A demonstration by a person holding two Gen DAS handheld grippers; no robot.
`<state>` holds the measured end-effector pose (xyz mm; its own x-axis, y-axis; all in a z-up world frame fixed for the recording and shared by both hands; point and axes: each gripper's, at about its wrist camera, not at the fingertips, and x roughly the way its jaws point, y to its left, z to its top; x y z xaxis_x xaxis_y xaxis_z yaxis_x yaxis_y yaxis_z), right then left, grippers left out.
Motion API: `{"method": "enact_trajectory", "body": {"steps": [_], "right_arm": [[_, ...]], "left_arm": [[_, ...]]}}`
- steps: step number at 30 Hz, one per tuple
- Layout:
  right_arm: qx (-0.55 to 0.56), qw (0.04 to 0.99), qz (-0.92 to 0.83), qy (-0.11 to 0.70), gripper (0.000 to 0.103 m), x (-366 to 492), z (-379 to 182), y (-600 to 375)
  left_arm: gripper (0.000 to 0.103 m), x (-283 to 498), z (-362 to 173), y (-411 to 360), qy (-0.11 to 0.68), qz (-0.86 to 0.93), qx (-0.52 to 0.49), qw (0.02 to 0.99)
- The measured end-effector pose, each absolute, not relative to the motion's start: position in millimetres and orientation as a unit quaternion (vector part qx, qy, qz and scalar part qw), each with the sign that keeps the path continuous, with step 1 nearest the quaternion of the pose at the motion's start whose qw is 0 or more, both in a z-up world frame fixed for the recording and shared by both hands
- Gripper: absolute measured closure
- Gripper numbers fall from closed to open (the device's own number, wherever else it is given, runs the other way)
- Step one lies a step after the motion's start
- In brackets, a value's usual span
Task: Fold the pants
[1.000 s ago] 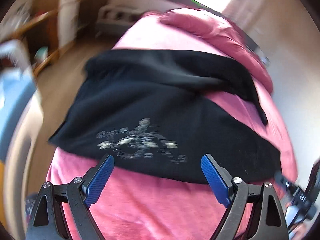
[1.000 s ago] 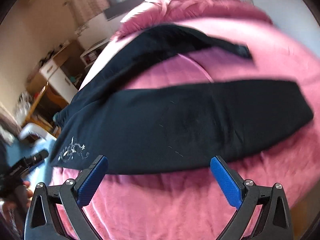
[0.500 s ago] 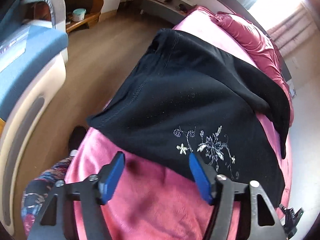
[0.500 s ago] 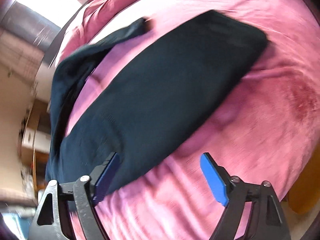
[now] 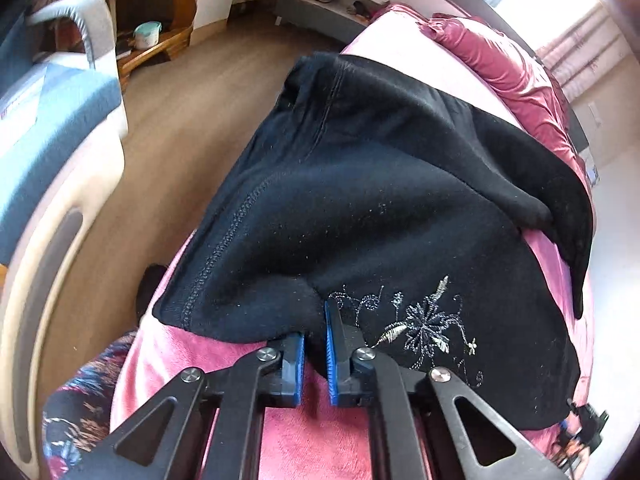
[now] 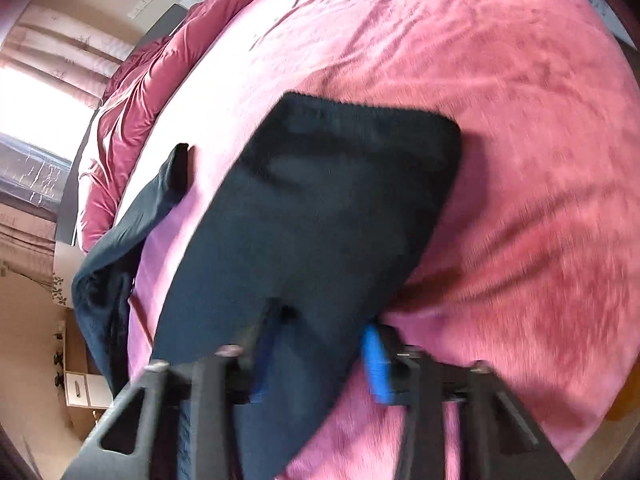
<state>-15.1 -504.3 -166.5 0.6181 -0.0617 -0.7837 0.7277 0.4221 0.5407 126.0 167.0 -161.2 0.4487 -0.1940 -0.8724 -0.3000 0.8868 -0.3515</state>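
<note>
Black pants [image 5: 380, 208] with a white flower embroidery [image 5: 424, 320] lie spread on a pink bed [image 5: 320, 432]. My left gripper [image 5: 315, 344] is shut on the near edge of the waist end, pinching a fold of cloth between its blue pads. In the right wrist view the near pant leg [image 6: 328, 216] runs between my right gripper's [image 6: 320, 356] blue pads, which stand partly closed around its near edge; the view is blurred. The far leg [image 6: 132, 216] lies bunched at the left.
Pink pillows [image 5: 500, 60] sit at the bed's head. Wooden floor [image 5: 180, 128] lies left of the bed, with a blue and beige chair [image 5: 48, 128], a wooden shelf [image 5: 156, 40] and a low white cabinet [image 5: 328, 0]. A patterned slipper [image 5: 80, 420] is near the bed edge.
My left gripper moved forward and closed on the waist edge. My right gripper moved onto the near leg's edge and its pads have narrowed around the cloth.
</note>
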Motion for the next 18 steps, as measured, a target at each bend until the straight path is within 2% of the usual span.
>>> {"method": "enact_trajectory", "body": {"steps": [2, 10, 18], "right_arm": [[0.441, 0.778, -0.26, 0.363, 0.088, -14, -157, -501], [0.368, 0.806, -0.272, 0.375, 0.09, -44, -125, -483], [0.357, 0.792, -0.29, 0.402, 0.091, -100, -143, -479]], "left_arm": [[0.095, 122, -154, 166, 0.517, 0.026, -0.223, 0.826], [0.096, 94, -116, 171, 0.498, 0.002, -0.197, 0.845], [0.096, 75, -130, 175, 0.531, 0.001, -0.174, 0.829]]}}
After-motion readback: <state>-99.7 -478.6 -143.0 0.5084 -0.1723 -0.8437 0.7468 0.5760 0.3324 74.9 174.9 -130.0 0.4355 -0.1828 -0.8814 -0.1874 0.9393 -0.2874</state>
